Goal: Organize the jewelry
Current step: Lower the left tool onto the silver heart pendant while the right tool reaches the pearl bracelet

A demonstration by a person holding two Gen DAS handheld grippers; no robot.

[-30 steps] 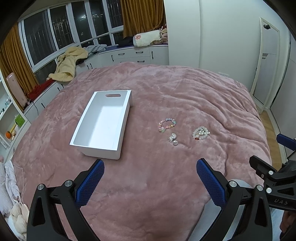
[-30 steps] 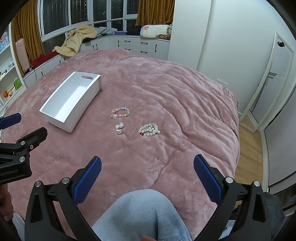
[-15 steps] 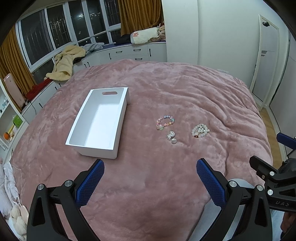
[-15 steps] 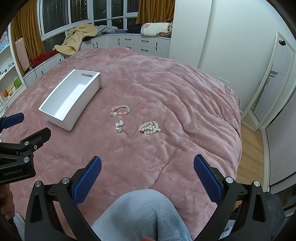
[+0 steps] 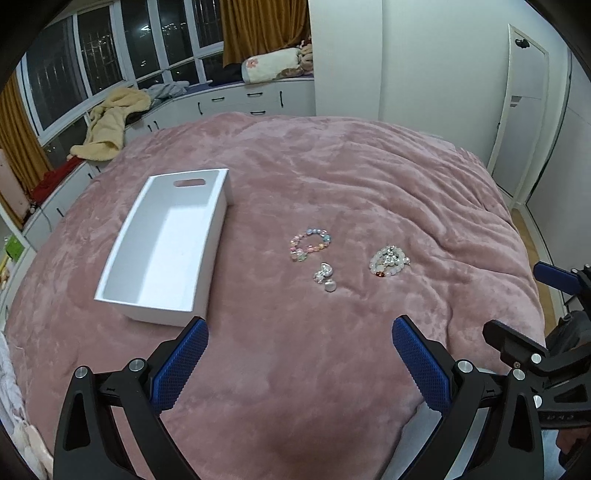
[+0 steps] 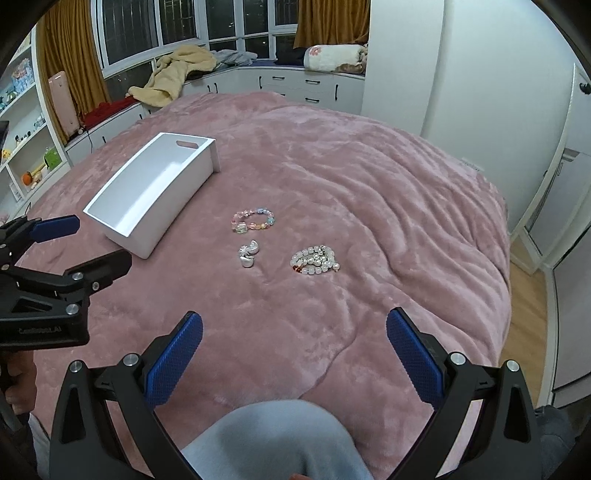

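Both grippers edged fwd over bed vs 1 s ago; jewelry looms larger, untouched. Pastel bead bracelet, silver charm pair, white pearl bracelet lie on pink blanket, just right of empty white bin. L gripper jaws spread wide, nothing held. R gripper same, above person's knee.

Pink bed, dark windows, perhaps night
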